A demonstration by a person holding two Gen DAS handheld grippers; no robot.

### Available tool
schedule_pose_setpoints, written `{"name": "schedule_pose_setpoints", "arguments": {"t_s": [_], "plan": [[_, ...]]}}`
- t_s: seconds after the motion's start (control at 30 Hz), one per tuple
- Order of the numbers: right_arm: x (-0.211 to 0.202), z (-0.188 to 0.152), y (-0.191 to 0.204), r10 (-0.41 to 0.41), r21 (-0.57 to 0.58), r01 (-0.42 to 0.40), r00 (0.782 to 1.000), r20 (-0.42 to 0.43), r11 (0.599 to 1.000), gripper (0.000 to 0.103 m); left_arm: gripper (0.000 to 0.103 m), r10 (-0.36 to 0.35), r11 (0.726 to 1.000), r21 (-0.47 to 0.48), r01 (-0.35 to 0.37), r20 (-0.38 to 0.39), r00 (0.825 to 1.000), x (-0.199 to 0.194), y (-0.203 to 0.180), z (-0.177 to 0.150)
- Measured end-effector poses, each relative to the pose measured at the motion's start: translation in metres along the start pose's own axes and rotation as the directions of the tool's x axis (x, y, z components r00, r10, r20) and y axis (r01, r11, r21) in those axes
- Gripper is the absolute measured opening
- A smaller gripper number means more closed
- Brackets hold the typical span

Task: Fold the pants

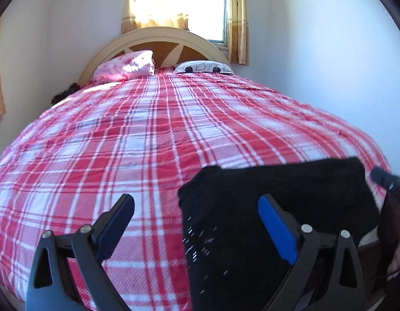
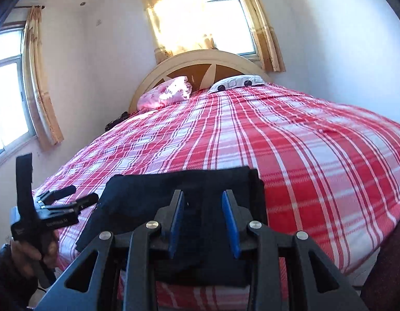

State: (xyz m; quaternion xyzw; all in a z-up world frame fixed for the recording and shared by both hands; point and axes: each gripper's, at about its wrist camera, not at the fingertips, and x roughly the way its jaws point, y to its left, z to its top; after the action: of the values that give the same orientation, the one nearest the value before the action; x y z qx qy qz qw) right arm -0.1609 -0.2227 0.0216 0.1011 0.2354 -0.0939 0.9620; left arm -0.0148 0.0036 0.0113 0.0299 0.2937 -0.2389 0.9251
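Observation:
The black pants lie folded into a compact rectangle at the near edge of the bed; they also show in the right wrist view. My left gripper is open wide and empty, its right finger over the pants, its left finger over the bedspread. It also shows in the right wrist view, just left of the pants. My right gripper is open with a moderate gap and empty, hovering over the near part of the pants. Only its tip shows at the right edge of the left wrist view.
The bed has a red and white plaid bedspread. A pink pillow and a white patterned pillow lie by the curved headboard. White walls and curtained windows surround the bed. A dark object sits at the far left edge.

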Motion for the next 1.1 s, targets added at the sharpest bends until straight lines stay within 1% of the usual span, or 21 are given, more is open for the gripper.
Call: {"name": "schedule_pose_setpoints", "arguments": {"t_s": [0.07, 0.1, 0.17, 0.23, 0.3, 0.4, 0.43, 0.47, 0.53, 0.6, 0.63, 0.67, 0.77, 0.8, 0.83, 0.87, 0.9, 0.93, 1.0, 1.03, 1.1], "plan": [[0.009, 0.002, 0.005, -0.014, -0.035, 0.014, 1.000, -0.004, 0.999, 0.033, 0.099, -0.045, 0.999, -0.011, 0.044, -0.037, 0.998, 0.016, -0.005, 0.009], [0.020, 0.004, 0.008, -0.014, -0.044, 0.013, 1.000, -0.015, 0.999, 0.033, 0.099, -0.041, 0.999, -0.015, 0.040, -0.057, 0.998, 0.025, -0.004, 0.013], [0.044, 0.004, 0.011, 0.014, -0.056, -0.019, 0.997, -0.076, 0.998, 0.033, 0.098, 0.003, 0.999, -0.039, -0.007, -0.098, 0.995, 0.036, 0.003, 0.020], [0.071, -0.001, 0.012, -0.029, -0.079, 0.014, 0.982, -0.186, 0.997, 0.033, 0.098, 0.027, 0.996, -0.082, -0.036, -0.106, 0.994, 0.034, 0.019, 0.021], [0.065, 0.003, 0.017, -0.029, -0.092, 0.015, 0.987, -0.155, 0.996, 0.033, 0.098, 0.042, 0.992, -0.113, -0.054, -0.100, 0.994, 0.023, 0.035, 0.015], [0.053, 0.024, 0.032, 0.096, -0.131, -0.110, 0.989, -0.111, 0.985, 0.034, 0.098, 0.029, 0.990, -0.134, -0.036, -0.053, 0.998, 0.002, 0.037, -0.007], [0.052, 0.034, 0.038, 0.143, -0.146, -0.157, 0.984, -0.103, 0.977, 0.040, 0.098, 0.013, 0.994, -0.111, -0.017, -0.043, 0.999, -0.003, 0.030, -0.018], [0.054, 0.047, 0.049, 0.217, -0.163, -0.233, 0.970, -0.113, 0.959, 0.046, 0.098, 0.009, 0.997, -0.081, -0.012, -0.038, 0.999, -0.004, 0.022, -0.026], [0.069, 0.070, 0.063, 0.333, -0.172, -0.355, 0.932, -0.143, 0.919, 0.065, 0.098, 0.031, 0.999, -0.006, -0.031, -0.040, 0.999, -0.002, 0.002, -0.043], [0.098, 0.090, 0.084, 0.470, -0.182, -0.517, 0.847, -0.248, 0.836, 0.065, 0.092, 0.028, 1.000, 0.003, -0.028, -0.075, 0.997, 0.003, -0.006, -0.052], [0.117, 0.096, 0.100, 0.504, -0.204, -0.582, 0.797, -0.333, 0.787, 0.065, 0.091, 0.019, 1.000, -0.021, -0.020, -0.077, 0.997, 0.004, -0.006, -0.056], [0.129, 0.098, 0.116, 0.501, -0.229, -0.610, 0.771, -0.393, 0.758, 0.065, 0.091, 0.012, 0.998, -0.059, -0.016, -0.067, 0.998, 0.003, -0.003, -0.058], [0.177, 0.098, 0.155, 0.385, -0.338, -0.620, 0.740, -0.551, 0.709, 0.062, 0.091, -0.041, 0.986, -0.163, 0.028, -0.080, 0.996, 0.008, 0.008, -0.063], [0.187, 0.096, 0.163, 0.362, -0.355, -0.630, 0.727, -0.584, 0.691, 0.057, 0.087, -0.064, 0.980, -0.195, 0.047, -0.082, 0.995, 0.009, 0.011, -0.064], [0.196, 0.093, 0.169, 0.348, -0.361, -0.652, 0.701, -0.623, 0.667, 0.055, 0.084, -0.077, 0.977, -0.203, 0.061, -0.075, 0.994, 0.008, 0.011, -0.066], [0.204, 0.090, 0.176, 0.326, -0.369, -0.678, 0.669, -0.668, 0.635, 0.055, 0.076, -0.087, 0.980, -0.187, 0.074, -0.064, 0.994, 0.006, 0.007, -0.067], [0.210, 0.084, 0.183, 0.302, -0.383, -0.695, 0.649, -0.698, 0.608, 0.055, 0.064, -0.096, 0.980, -0.177, 0.085, -0.053, 0.994, 0.004, 0.004, -0.069], [0.213, 0.079, 0.189, 0.280, -0.394, -0.710, 0.632, -0.722, 0.584, 0.055, 0.060, -0.102, 0.981, -0.169, 0.094, -0.040, 0.994, 0.002, 0.000, -0.071], [0.219, 0.065, 0.200, 0.202, -0.437, -0.720, 0.614, -0.763, 0.539, 0.052, 0.051, -0.077, 0.990, -0.119, 0.075, -0.009, 0.997, -0.001, -0.010, -0.073], [0.226, 0.055, 0.204, 0.139, -0.469, -0.714, 0.612, -0.778, 0.520, 0.037, 0.050, -0.074, 0.992, -0.105, 0.073, -0.001, 0.997, -0.001, -0.013, -0.073], [0.238, 0.036, 0.206, 0.003, -0.534, -0.683, 0.617, -0.787, 0.498, 0.015, 0.049, -0.074, 0.991, -0.113, 0.074, 0.009, 0.997, 0.001, -0.014, -0.076]]}}
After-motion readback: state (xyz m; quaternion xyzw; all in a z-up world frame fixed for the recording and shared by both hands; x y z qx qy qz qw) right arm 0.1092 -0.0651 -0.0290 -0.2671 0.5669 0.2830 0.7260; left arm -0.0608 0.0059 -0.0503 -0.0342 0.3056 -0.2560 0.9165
